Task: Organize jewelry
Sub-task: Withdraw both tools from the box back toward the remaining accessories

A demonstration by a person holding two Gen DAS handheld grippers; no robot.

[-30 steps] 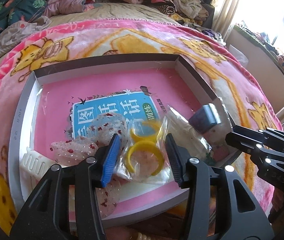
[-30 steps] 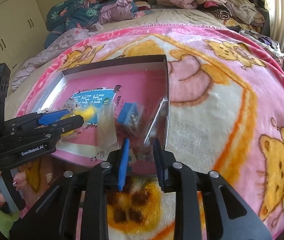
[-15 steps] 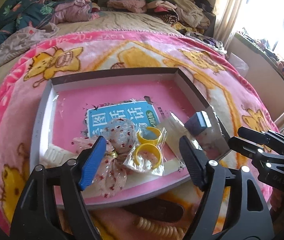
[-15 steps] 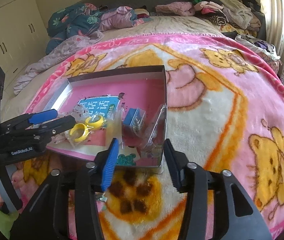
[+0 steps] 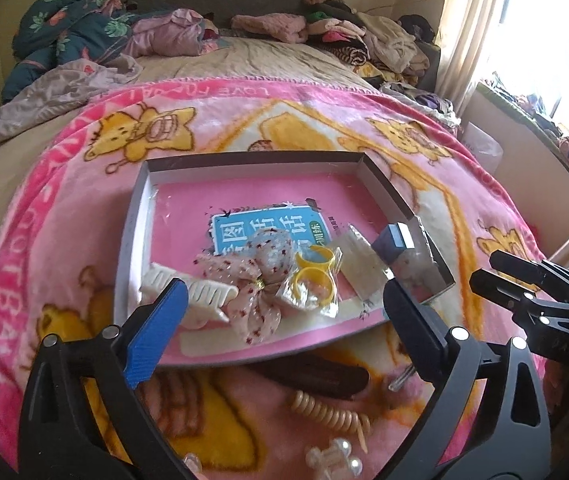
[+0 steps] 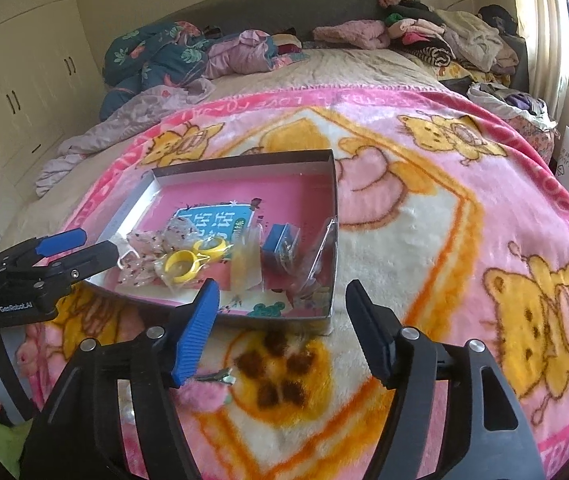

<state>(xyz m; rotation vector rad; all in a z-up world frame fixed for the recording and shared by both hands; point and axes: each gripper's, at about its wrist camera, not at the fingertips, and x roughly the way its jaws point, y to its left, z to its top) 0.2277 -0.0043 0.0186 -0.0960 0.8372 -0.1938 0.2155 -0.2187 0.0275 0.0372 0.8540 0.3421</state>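
A shallow grey box with a pink floor (image 5: 244, 200) (image 6: 334, 216) lies on the pink blanket. In it are bagged yellow rings (image 5: 310, 280) (image 6: 182, 266), a spotted fabric bow (image 5: 256, 276), a white comb (image 5: 200, 292), a clear bag (image 5: 358, 264) and a small blue box (image 5: 392, 240) (image 6: 282, 240). My left gripper (image 5: 280, 328) is open and empty, just before the box's near edge. My right gripper (image 6: 284, 328) is open and empty at the box's near right corner. In front of the box lie a dark hair clip (image 5: 316, 374), a beige coil tie (image 5: 328, 408), clear beads (image 5: 332, 458) and a metal clip (image 6: 216, 378).
The pink cartoon blanket (image 6: 444, 240) covers the bed. Piled clothes (image 5: 364, 40) and bedding (image 5: 84, 40) lie at the far end. A window and curtain (image 5: 484, 20) are to the right, white cupboards (image 6: 16, 80) to the left.
Both grippers opened wide and drew back from the box. The bagged yellow rings, earlier between my left fingers, now lie in the box. More blanket and loose items show in front.
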